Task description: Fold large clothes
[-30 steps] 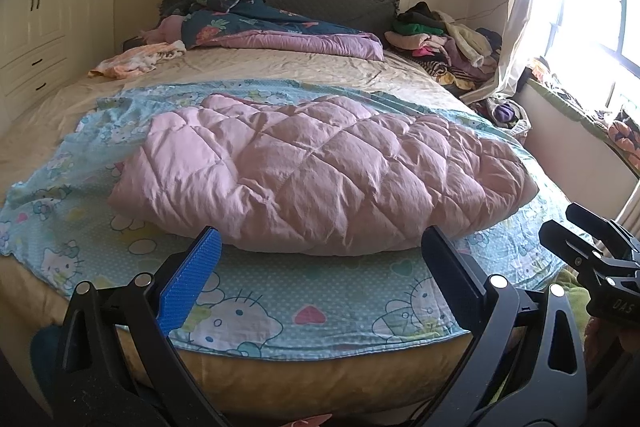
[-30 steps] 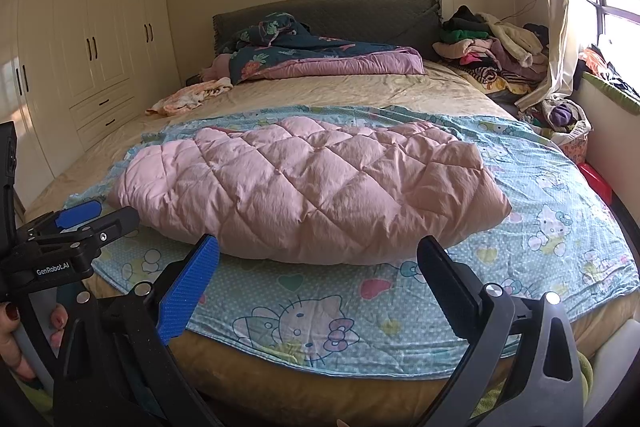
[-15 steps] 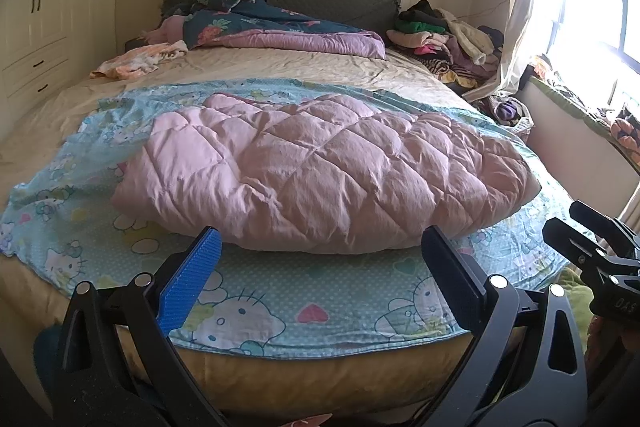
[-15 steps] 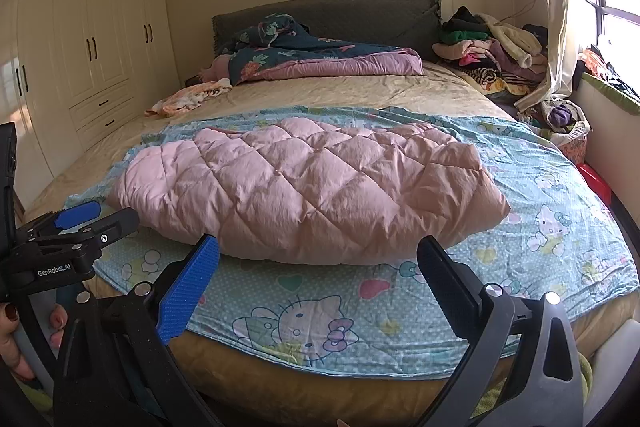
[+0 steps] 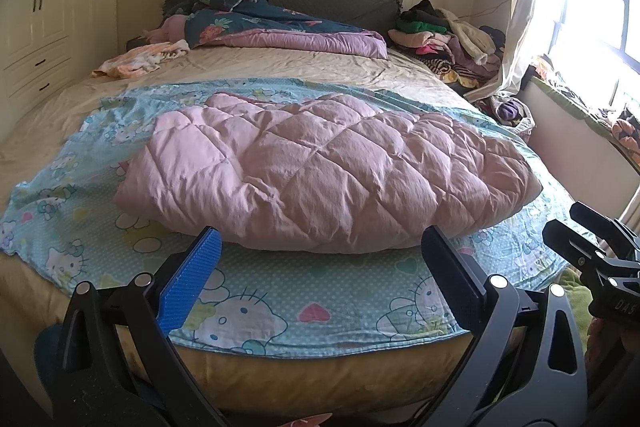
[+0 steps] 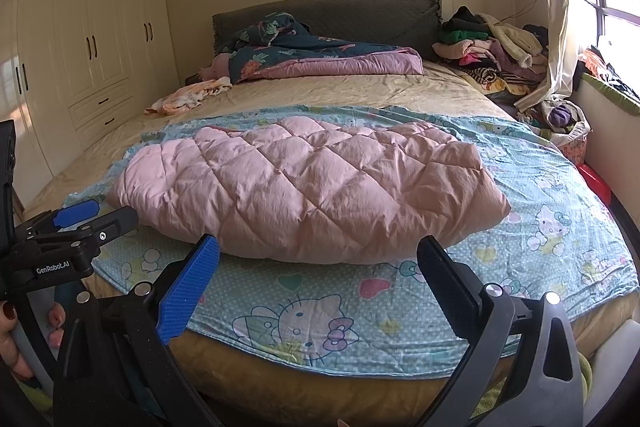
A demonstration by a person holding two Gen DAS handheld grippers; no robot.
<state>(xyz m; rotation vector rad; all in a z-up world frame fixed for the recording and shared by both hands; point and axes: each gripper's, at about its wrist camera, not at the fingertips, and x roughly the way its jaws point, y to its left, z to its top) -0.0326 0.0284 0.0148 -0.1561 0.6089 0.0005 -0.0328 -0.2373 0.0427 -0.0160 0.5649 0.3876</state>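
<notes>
A pink quilted puffy garment (image 5: 320, 171) lies folded in a long bundle across a light blue cartoon-print sheet (image 5: 280, 307) on the bed; it also shows in the right wrist view (image 6: 312, 187). My left gripper (image 5: 320, 267) is open and empty, held off the bed's near edge in front of the garment. My right gripper (image 6: 320, 267) is open and empty too, beside the left one. The left gripper shows at the left of the right wrist view (image 6: 76, 227), and the right gripper at the right of the left wrist view (image 5: 592, 247).
A dark floral duvet (image 5: 272, 27) lies by the headboard. A pile of clothes (image 5: 448, 39) sits at the bed's far right. A small orange-white cloth (image 5: 140, 59) lies far left. White wardrobes (image 6: 80, 59) line the left wall. A window (image 5: 600, 7) is at the right.
Both views have shifted slightly; the left gripper has drifted a little to the left and closer. The garment has not moved and both grippers stay open.
</notes>
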